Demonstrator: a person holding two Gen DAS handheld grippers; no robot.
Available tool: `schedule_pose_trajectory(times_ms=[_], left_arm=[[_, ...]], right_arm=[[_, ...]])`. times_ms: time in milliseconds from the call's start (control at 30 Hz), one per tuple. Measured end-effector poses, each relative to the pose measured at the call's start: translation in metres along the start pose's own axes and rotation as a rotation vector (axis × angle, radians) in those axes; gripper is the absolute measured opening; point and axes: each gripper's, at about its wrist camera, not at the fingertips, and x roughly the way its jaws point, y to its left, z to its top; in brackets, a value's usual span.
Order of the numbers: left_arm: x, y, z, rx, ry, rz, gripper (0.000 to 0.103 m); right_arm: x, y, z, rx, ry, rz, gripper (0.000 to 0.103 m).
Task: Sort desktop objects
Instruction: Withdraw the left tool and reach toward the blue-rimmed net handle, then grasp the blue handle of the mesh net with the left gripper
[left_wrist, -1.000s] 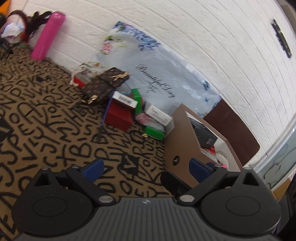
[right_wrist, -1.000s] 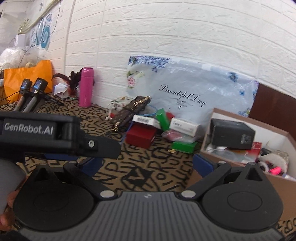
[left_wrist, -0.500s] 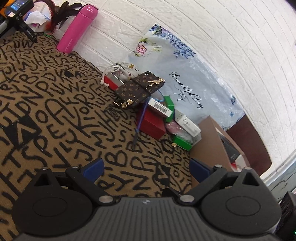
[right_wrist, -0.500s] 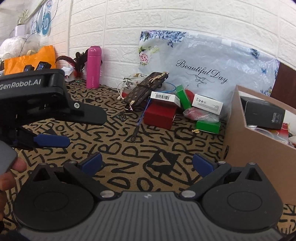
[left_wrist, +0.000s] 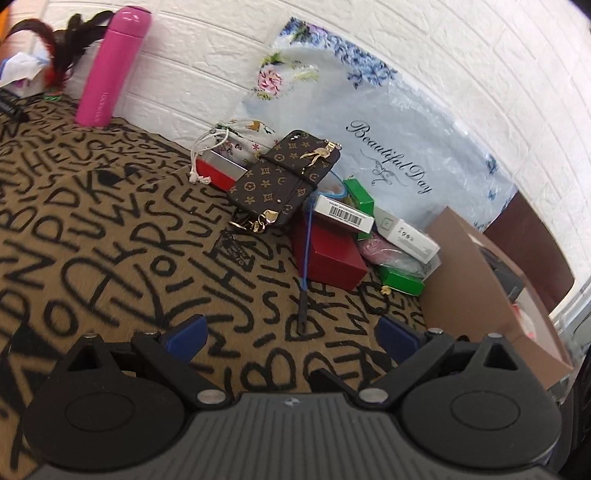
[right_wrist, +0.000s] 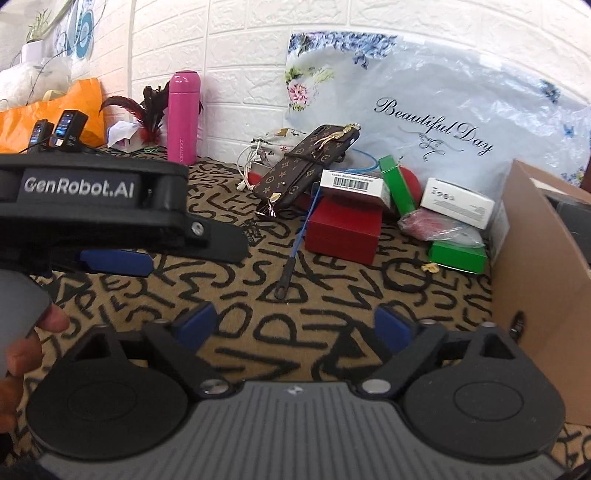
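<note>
A pile of small objects lies by the wall: a brown monogram phone case (left_wrist: 284, 177) (right_wrist: 306, 166), a red box (left_wrist: 328, 254) (right_wrist: 345, 230), a white barcode box (left_wrist: 343, 212) (right_wrist: 352, 182), green boxes (left_wrist: 400, 278) (right_wrist: 456, 254) and a blue lanyard (left_wrist: 304, 266) (right_wrist: 295, 251). A cardboard box (left_wrist: 469, 291) (right_wrist: 535, 280) stands at the right. My left gripper (left_wrist: 291, 334) is open and empty, short of the lanyard's end. It also shows in the right wrist view (right_wrist: 122, 260). My right gripper (right_wrist: 293, 325) is open and empty over the cloth.
A pink bottle (left_wrist: 110, 68) (right_wrist: 183, 118) stands at the wall on the left, beside feathers (right_wrist: 147, 110). A flowered plastic bag (left_wrist: 388, 110) (right_wrist: 443, 99) leans on the brick wall. Two small devices (right_wrist: 59, 133) and an orange bag (right_wrist: 85, 107) sit far left.
Both grippers have moved closer to the pile. The left view has swung left, off the cardboard box and toward the phone case. Both stay open and empty.
</note>
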Motion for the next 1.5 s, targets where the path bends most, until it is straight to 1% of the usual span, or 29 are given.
schedule_pose_trajectory(times_ms=[67, 400, 500, 567, 600, 667, 733, 767, 800, 833, 867, 933, 967, 1000, 1033, 1100, 1233, 1300, 1433, 1500], left_arm=[[0.009, 0.001, 0.005, 0.018, 0.014, 0.001, 0.101], [0.054, 0.0, 0.027, 0.094, 0.109, -0.041, 0.099], [0.065, -0.005, 0.032, 0.128, 0.128, -0.052, 0.098], [0.072, -0.007, 0.035, 0.132, 0.142, -0.062, 0.095], [0.076, -0.007, 0.035, 0.129, 0.153, -0.067, 0.092], [0.086, -0.006, 0.036, 0.117, 0.18, -0.071, 0.088], [0.089, -0.006, 0.037, 0.121, 0.173, -0.063, 0.085], [0.09, -0.006, 0.038, 0.123, 0.172, -0.063, 0.083], [0.09, -0.006, 0.038, 0.122, 0.174, -0.064, 0.077], [0.09, -0.006, 0.038, 0.119, 0.175, -0.065, 0.068], [0.091, -0.005, 0.038, 0.118, 0.179, -0.062, 0.064], [0.091, -0.005, 0.038, 0.122, 0.177, -0.037, 0.044], [0.09, -0.004, 0.038, 0.119, 0.178, -0.027, 0.038], [0.09, -0.003, 0.038, 0.109, 0.184, -0.036, 0.033], [0.088, -0.001, 0.037, 0.095, 0.193, -0.048, 0.025], [0.085, -0.002, 0.035, 0.078, 0.199, -0.067, 0.015], [0.071, -0.01, 0.024, 0.097, 0.199, -0.072, 0.01], [0.065, -0.013, 0.017, 0.088, 0.212, -0.086, 0.008], [0.046, -0.022, -0.004, 0.072, 0.226, -0.119, 0.004], [0.034, -0.028, -0.018, 0.073, 0.23, -0.119, 0.004]], right_arm=[[0.01, 0.001, 0.004, 0.003, 0.004, 0.01, 0.088], [0.053, 0.0, 0.015, 0.007, 0.019, 0.027, 0.078], [0.064, -0.002, 0.016, 0.015, 0.027, 0.028, 0.07], [0.071, -0.005, 0.016, 0.029, 0.036, 0.027, 0.068], [0.074, -0.006, 0.017, 0.038, 0.04, 0.03, 0.067], [0.076, -0.007, 0.018, 0.044, 0.034, 0.035, 0.06], [0.077, -0.009, 0.02, 0.046, 0.03, 0.037, 0.05], [0.078, -0.011, 0.02, 0.052, 0.03, 0.035, 0.046], [0.078, -0.012, 0.021, 0.055, 0.03, 0.03, 0.039], [0.078, -0.014, 0.021, 0.058, 0.028, 0.022, 0.035], [0.078, -0.015, 0.021, 0.063, 0.028, 0.021, 0.034], [0.078, -0.015, 0.021, 0.063, 0.031, 0.03, 0.024], [0.077, -0.015, 0.021, 0.057, 0.031, 0.033, 0.022], [0.076, -0.013, 0.02, 0.05, 0.032, 0.035, 0.019], [0.075, -0.012, 0.02, 0.042, 0.034, 0.037, 0.014], [0.072, -0.01, 0.019, 0.037, 0.039, 0.055, 0.01], [0.064, -0.011, 0.015, 0.047, 0.046, 0.074, 0.008], [0.056, -0.012, 0.011, 0.049, 0.055, 0.088, 0.008], [0.031, -0.012, -0.004, 0.028, 0.074, 0.105, 0.008], [0.015, -0.012, -0.012, 0.015, 0.084, 0.112, 0.007]])
